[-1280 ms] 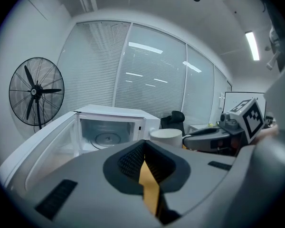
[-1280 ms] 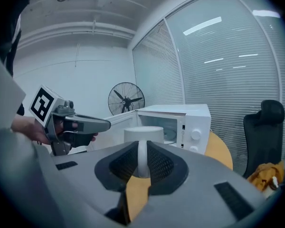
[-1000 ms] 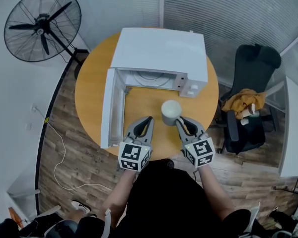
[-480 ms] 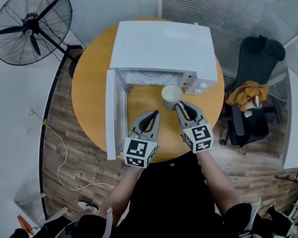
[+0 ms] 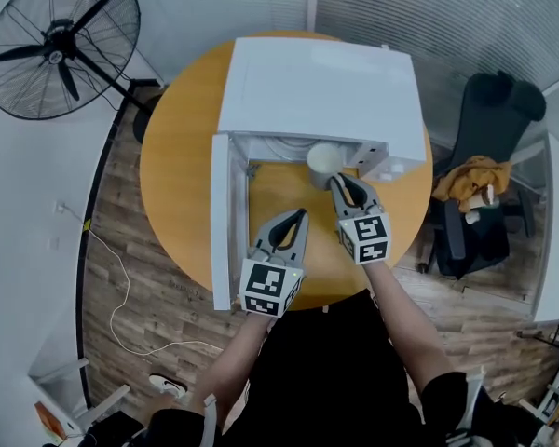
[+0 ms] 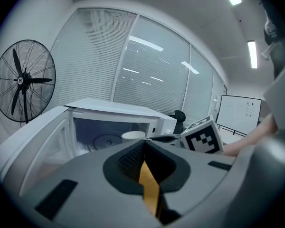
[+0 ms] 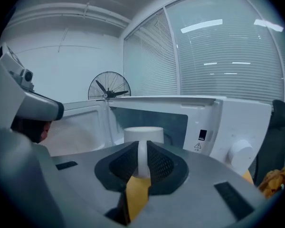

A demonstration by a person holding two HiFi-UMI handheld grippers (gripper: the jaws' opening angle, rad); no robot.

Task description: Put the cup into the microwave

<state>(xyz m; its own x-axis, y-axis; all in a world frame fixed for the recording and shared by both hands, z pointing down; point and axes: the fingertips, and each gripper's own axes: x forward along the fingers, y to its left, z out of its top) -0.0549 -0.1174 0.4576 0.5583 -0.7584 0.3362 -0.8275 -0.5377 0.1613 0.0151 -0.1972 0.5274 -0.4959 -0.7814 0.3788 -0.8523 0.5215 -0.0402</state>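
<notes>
The right claw is clamped on the white cup by its handle, at the mouth of the open microwave, frame centre. The left claw, jaws together and empty, hovers over the counter just below.

You are gripping the white cup by its handle, your right gripper jaws pinching it from both sides, and holding it just before the open cavity of the white microwave, whose door is standing wide open at the left, below a fan.
</notes>
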